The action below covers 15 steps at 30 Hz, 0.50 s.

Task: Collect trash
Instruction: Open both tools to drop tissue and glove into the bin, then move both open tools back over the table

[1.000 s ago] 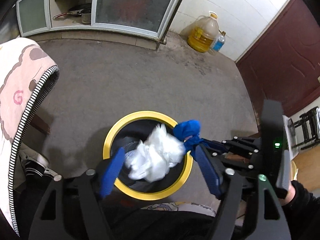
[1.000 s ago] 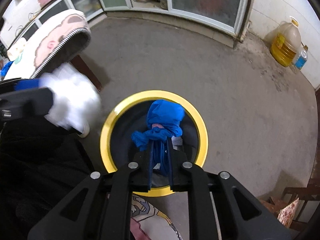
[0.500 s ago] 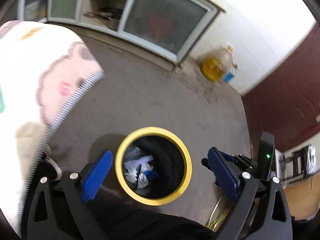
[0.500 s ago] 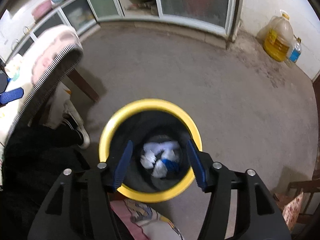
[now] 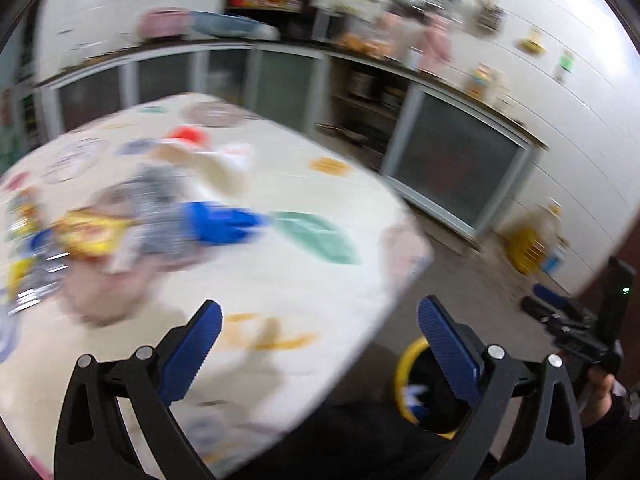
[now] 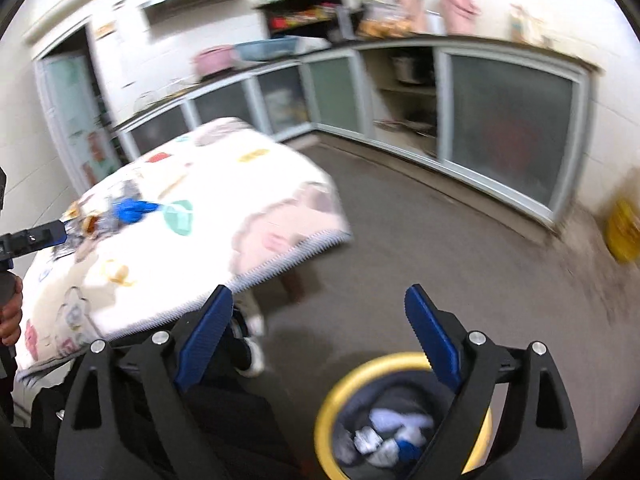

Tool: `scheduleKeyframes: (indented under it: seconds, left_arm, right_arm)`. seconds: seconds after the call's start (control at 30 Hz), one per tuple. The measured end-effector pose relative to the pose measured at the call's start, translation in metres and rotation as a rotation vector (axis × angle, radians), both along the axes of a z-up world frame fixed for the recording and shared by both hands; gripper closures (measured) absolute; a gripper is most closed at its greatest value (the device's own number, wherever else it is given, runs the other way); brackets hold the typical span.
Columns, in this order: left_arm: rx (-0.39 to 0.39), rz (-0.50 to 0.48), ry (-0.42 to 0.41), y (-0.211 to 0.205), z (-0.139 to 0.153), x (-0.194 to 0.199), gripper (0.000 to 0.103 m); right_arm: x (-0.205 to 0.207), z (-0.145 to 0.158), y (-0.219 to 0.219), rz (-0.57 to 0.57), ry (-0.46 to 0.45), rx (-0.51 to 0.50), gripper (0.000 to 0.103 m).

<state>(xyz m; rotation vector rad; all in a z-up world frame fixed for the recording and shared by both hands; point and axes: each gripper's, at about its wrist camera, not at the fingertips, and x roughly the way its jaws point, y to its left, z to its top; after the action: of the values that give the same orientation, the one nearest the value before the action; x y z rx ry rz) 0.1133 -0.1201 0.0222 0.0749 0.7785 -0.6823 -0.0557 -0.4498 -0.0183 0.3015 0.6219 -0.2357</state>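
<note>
- A kitchen with a grey concrete floor, white tiled walls and a row of glass-fronted cabinets; both views are smeared by motion.
- A bench point(image 5: 280, 272) under a pale patterned cloth fills the left and centre of the left wrist view.
- The remaining trash sits at the left of that view: a yellow snack wrapper point(image 5: 90, 236), a grey crumpled bag point(image 5: 156, 208) and a blue scrap point(image 5: 224, 222), close together or overlapping; the blur hides which.
- The left claw point(image 5: 320, 344) is spread wide with nothing between its blue pads, low in the frame over the near bench edge.
- The right claw point(image 6: 318, 340) is likewise wide apart and empty, above the floor.
- The yellow-rimmed bin point(image 6: 340, 384) stands on the floor at lower right of the right wrist view, white and blue scraps inside.
- Judged by looks, the trash is light, soft and crinkly, the wrapper probably slippery; pinching a bunched fold near the middle should hold better than a flat edge.
</note>
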Motion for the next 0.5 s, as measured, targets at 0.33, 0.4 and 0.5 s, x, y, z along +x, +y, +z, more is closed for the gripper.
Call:
scheduleKeyframes:
  seconds: [0.33,0.4,0.5]
  left_arm:
    - [0.137,0.412,-0.117,0.15,0.005,0.042,0.008]
    - [0.141,0.451,-0.106,0.172,0.003,0.054,0.008]
    - [0.143,0.48,-0.077,0.187,-0.002,0.067,0.008]
  right_arm:
    - [0.125,0.027,0.093,0.272,-0.053,-0.075,0.02]
    - [0.147,0.027,0.109,0.31,-0.049,-0.09,0.02]
    - [0.179,0.023,0.134,0.37,-0.027,-0.102,0.02]
